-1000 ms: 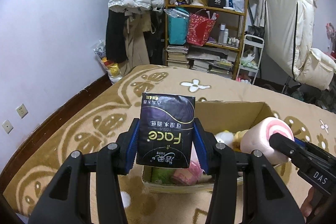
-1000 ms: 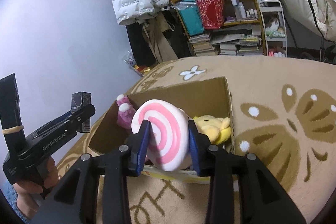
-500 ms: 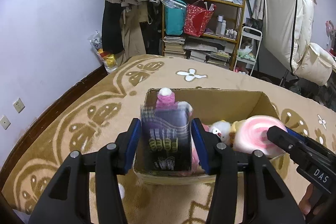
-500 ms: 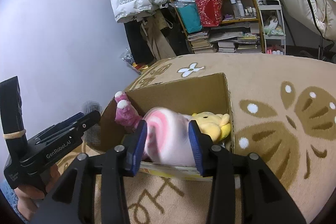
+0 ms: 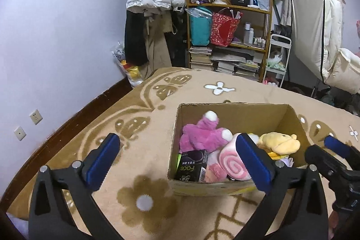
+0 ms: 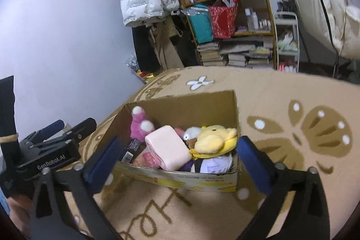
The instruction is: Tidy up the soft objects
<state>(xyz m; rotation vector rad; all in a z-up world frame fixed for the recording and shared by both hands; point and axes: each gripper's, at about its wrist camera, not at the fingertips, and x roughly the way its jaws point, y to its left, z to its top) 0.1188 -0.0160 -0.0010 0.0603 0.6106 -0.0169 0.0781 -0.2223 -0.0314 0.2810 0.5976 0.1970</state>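
Tissue pack (image 5: 192, 165) and pink swirl cushion (image 5: 232, 166) lie inside the cardboard box (image 5: 234, 109), beside the purple plush (image 5: 203, 135). Left gripper (image 5: 177, 163) and right gripper (image 6: 177, 155) both stand wide apart, holding nothing.

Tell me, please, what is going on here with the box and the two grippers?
A person is sorting soft things into a cardboard box on a patterned blanket. Both the left gripper and the right gripper are open and empty, held just in front of the box. Inside lie a dark tissue pack, a pink swirl plush, a magenta plush and a yellow plush.
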